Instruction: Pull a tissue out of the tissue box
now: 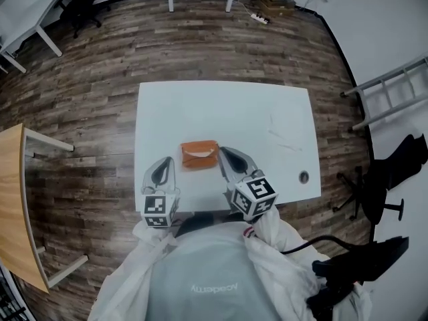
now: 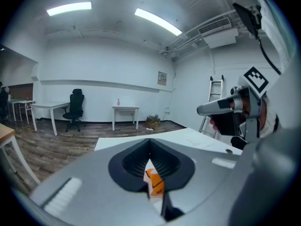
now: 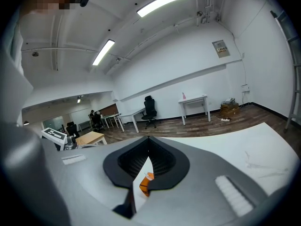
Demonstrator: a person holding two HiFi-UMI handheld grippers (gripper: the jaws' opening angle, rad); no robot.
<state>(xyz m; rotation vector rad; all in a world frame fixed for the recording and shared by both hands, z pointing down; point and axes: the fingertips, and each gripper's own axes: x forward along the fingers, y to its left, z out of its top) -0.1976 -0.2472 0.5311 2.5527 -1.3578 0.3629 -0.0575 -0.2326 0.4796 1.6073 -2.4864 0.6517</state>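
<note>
- The tissue box (image 1: 199, 154) is lying on the white table (image 1: 267, 112), close to the edge nearest the person and between the two claws as seen from the head view.
- A pale strip of tissue is showing in the slot on the box's orange top.
- The left claw (image 1: 166, 162) is hovering just beside the left end of the box. Its jaws are pressed together and are pinching nothing.
- In the left gripper view, the tips of the left claw (image 2: 150, 142) are meeting. The tissue box (image 2: 155, 181) is showing through the narrow gap below the tips, and it is lying on the table ahead of the jaws rather than between them.
- The right claw (image 1: 224, 152) is hovering just beside the right end of the box. Its jaws are also pressed together and are holding nothing.
- In the right gripper view, the tips of the right claw (image 3: 148, 141) are meeting. The tissue box (image 3: 145, 182) is again appearing through the gap, ahead of the jaws.
- Both claws are pointing away from the person and slightly downward, angling in toward the box.
- Whether either claw is touching the box cannot be told from the head view.
- A small round grommet (image 1: 303, 176) is sitting in the table surface, well to the right of the box.
- A wooden side table (image 1: 10, 199) is standing on the plank floor to the left, and an office chair (image 1: 374, 186) to the right.
</note>
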